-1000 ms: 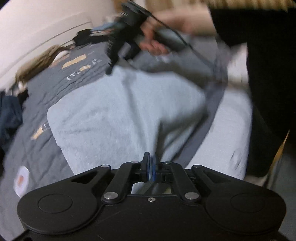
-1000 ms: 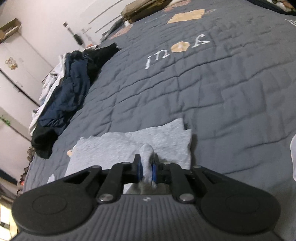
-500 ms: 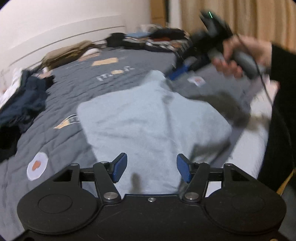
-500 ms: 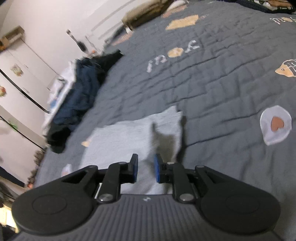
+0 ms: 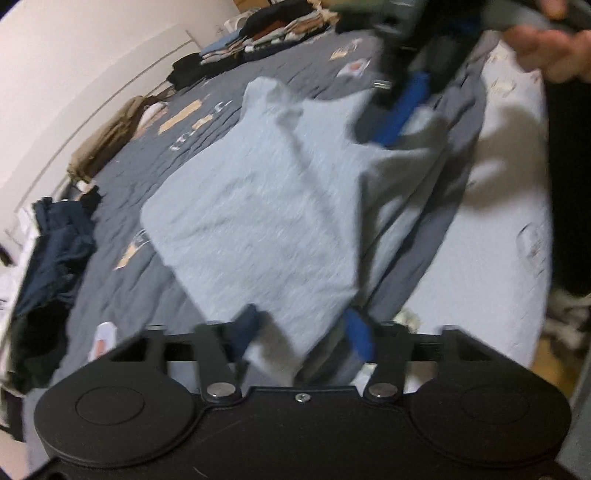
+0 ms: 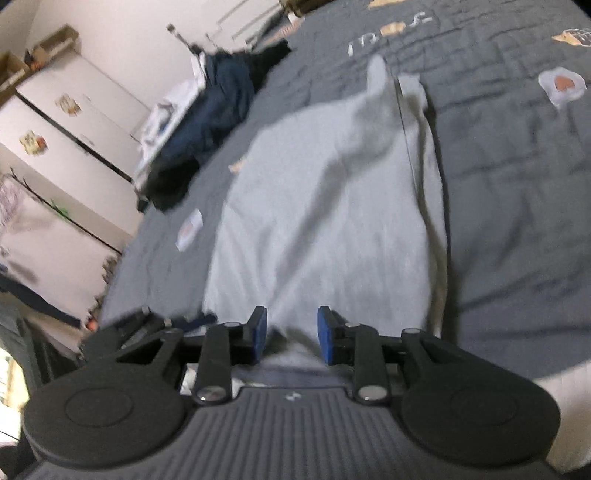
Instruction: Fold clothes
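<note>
A light grey garment (image 5: 258, 206) lies folded on the dark grey quilt (image 5: 155, 158). In the left wrist view my left gripper (image 5: 303, 332) is at the garment's near corner. Its jaws are closing, but the blue pads still stand apart with the cloth between them. A hand (image 5: 546, 48) holds my blurred right gripper (image 5: 406, 107) over the garment's far right corner. In the right wrist view the garment (image 6: 332, 221) stretches away from my right gripper (image 6: 291, 332). Its jaws are opening and its pads are clear of the cloth below them.
A heap of navy and black clothes (image 5: 55, 258) lies at the quilt's left edge and also shows in the right wrist view (image 6: 218, 107). Folded stacks (image 5: 273, 26) and a tan garment (image 5: 107, 144) line the far side. White sheet (image 5: 498, 221) lies right. White cupboards (image 6: 74, 122) stand beyond.
The left jaws went from shut to apart and dropped onto the garment's near corner. The right gripper let go of the pinched cloth, opened, and drew back along the garment.
</note>
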The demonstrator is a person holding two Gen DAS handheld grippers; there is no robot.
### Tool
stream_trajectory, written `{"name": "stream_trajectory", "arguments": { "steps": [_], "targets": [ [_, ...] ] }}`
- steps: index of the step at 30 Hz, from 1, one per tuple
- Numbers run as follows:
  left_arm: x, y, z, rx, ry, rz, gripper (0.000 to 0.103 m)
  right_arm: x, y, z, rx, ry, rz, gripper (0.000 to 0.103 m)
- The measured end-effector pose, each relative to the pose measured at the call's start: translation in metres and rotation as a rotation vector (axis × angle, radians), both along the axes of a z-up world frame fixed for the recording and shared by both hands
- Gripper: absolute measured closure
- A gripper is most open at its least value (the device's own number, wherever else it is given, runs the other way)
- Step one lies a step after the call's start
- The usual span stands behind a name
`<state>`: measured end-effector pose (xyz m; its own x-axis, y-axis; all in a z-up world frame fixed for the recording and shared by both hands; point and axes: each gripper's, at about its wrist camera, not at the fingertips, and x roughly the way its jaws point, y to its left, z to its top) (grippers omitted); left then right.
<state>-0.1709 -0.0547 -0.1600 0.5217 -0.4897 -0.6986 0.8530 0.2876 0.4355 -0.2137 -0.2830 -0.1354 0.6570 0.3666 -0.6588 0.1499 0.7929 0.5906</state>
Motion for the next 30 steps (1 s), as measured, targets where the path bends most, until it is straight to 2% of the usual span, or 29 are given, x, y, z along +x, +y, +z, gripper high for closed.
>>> {"name": "stream_trajectory", "arguments": {
  "steps": [2, 4, 5, 10, 13, 16, 20, 22, 23, 25, 28, 30],
  "targets": [
    [0.009, 0.009, 0.010, -0.052, 0.036, 0.035, 0.090, -0.005, 0.002, -0.006, -0.039, 0.026, -0.014, 0.074],
    [0.016, 0.018, 0.022, -0.097, 0.047, 0.067, 0.090, -0.010, -0.003, -0.010, -0.085, 0.052, -0.043, 0.075],
    [0.017, 0.021, 0.024, -0.092, 0.030, 0.073, 0.090, -0.013, -0.007, -0.012, -0.099, 0.059, -0.064, 0.075],
    [0.013, 0.019, 0.010, 0.016, 0.054, 0.059, 0.088, -0.030, -0.018, -0.015, -0.060, 0.047, -0.109, 0.075],
    [0.008, 0.015, 0.014, -0.036, 0.056, 0.038, 0.080, -0.034, -0.020, -0.012, -0.008, 0.010, -0.120, 0.074],
    [0.002, 0.010, 0.013, -0.067, 0.019, 0.013, 0.074, -0.034, -0.019, -0.009, 0.020, -0.019, -0.124, 0.073],
    [-0.003, -0.003, 0.001, -0.028, -0.033, -0.016, 0.073, -0.032, -0.018, -0.018, 0.009, 0.010, -0.150, 0.069],
    [-0.008, -0.008, -0.006, 0.002, -0.068, -0.034, 0.070, -0.031, -0.018, -0.025, 0.019, 0.026, -0.161, 0.069],
    [-0.011, -0.010, -0.008, 0.014, -0.084, -0.049, 0.064, -0.031, -0.018, -0.028, 0.033, 0.030, -0.169, 0.069],
    [-0.017, -0.013, -0.009, 0.022, -0.099, -0.078, 0.063, -0.032, -0.020, -0.030, 0.062, 0.024, -0.191, 0.070],
    [-0.016, -0.014, -0.005, 0.003, -0.074, -0.072, 0.061, -0.031, -0.019, -0.027, 0.048, -0.014, -0.200, 0.080],
    [-0.014, -0.014, -0.004, -0.001, -0.065, -0.061, 0.060, -0.028, -0.021, -0.030, 0.041, -0.008, -0.210, 0.103]
  ]
}}
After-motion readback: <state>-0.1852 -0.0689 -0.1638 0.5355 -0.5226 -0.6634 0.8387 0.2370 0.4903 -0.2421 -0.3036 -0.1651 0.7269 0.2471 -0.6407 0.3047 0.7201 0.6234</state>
